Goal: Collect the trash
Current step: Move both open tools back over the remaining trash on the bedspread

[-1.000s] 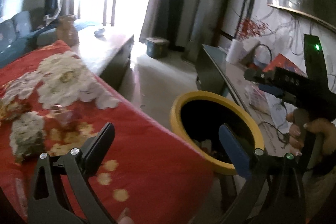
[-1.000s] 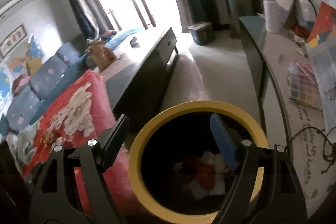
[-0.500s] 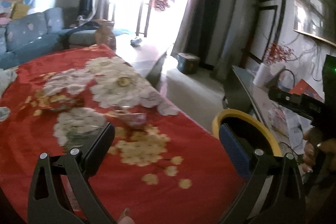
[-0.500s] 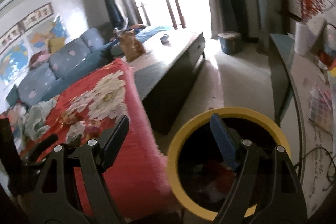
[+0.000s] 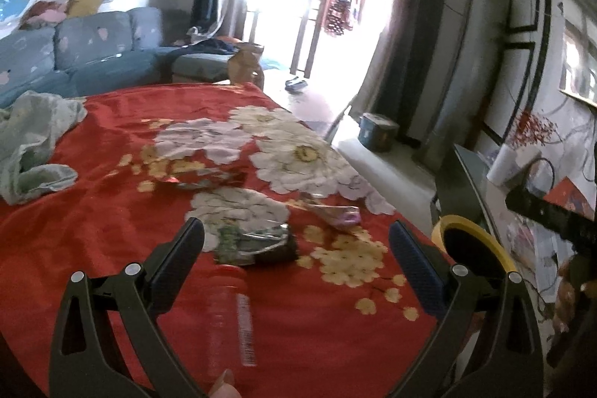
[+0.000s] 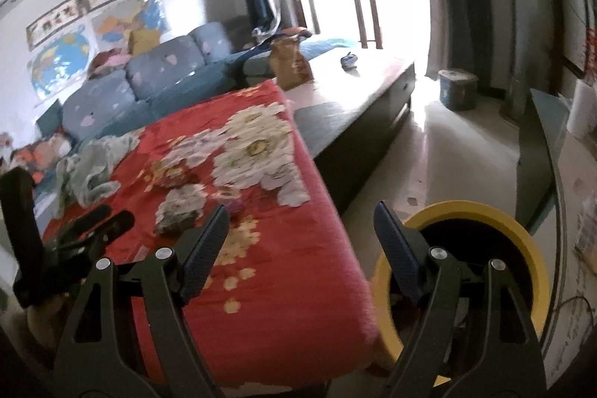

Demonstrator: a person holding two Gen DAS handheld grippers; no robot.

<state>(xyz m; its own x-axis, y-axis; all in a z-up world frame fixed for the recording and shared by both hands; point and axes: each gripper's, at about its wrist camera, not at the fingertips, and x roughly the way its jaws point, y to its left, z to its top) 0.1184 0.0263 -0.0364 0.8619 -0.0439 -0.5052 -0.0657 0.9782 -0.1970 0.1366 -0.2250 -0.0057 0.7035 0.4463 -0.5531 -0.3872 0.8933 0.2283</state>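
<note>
We had left gripper (image 5: 296, 245) jaws wide, empty, over silver wrapper (image 5: 253, 241); right gripper (image 6: 300, 230) wide, nothing held, beside yellow bin (image 6: 515, 230)

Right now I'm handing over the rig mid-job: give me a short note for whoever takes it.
Left claw: open, empty, over the red cloth.
Right claw: open, empty, between the cloth edge and the bin.
On the cloth: clear bottle nearest the left claw, foil wrapper, pink wrapper, another wrapper beyond.
Done: some trash looks to be in the bin.
Left: all four pieces.
</note>
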